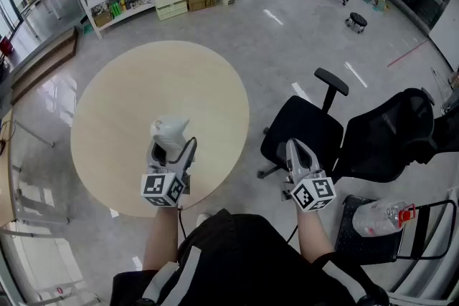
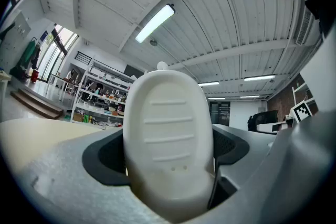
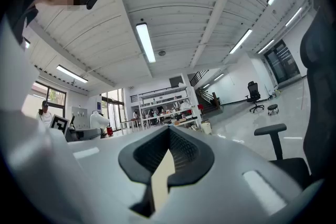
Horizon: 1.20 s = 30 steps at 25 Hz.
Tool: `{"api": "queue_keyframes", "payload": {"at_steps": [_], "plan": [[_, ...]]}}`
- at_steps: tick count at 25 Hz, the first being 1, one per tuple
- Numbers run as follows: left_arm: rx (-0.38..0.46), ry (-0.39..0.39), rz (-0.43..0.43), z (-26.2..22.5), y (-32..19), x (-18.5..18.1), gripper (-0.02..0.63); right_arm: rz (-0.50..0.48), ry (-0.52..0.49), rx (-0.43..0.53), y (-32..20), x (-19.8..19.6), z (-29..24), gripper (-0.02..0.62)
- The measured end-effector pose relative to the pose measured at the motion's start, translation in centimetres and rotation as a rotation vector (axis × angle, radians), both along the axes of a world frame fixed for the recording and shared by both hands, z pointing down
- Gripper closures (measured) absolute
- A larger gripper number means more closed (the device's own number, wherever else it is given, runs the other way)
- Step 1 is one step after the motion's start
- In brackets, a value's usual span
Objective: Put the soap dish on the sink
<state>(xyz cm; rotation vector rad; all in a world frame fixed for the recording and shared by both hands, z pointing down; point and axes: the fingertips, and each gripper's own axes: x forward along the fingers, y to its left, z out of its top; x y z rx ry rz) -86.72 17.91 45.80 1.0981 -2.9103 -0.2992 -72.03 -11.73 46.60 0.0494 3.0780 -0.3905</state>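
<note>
The left gripper (image 1: 171, 148) clamps the white soap dish (image 1: 169, 130) by one end above the round table's (image 1: 122, 104) near edge, the right gripper (image 1: 295, 150) is closed and empty, and with no sink in sight the smooth dish could pivot loose mid-carry.

The round bench (image 1: 143, 97) gives its whole pale top as open room ahead of the left tongs (image 1: 172, 147), whose jaws are filled by the soap dish (image 1: 170, 130). The right tongs (image 1: 292, 147), jaws together, hang off the bench's right edge, hemmed by a black office chair (image 1: 305, 127) just beyond and a second chair (image 1: 391, 132) further right. Wide floor (image 1: 287, 32) lies open behind the bench.
</note>
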Motion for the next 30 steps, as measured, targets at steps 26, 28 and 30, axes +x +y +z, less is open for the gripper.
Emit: {"api": "queue_keyframes", "payload": {"at_steps": [26,28,30], "plan": [[0.044,-0.028,0.182,-2.6,1.6,-1.0,0.152,0.060,0.028,-0.004,5.9,1.6,-0.3,0.589],[0.053,-0.024,0.242,-2.8,1.3,-0.9,0.152,0.112,0.049,0.001,6.5,2.7,-0.4,0.589],[0.054,-0.026,0.302,-3.0,0.9,-1.1,0.152,0.165,0.050,-0.001,6.9,3.5,-0.5,0.589]]}}
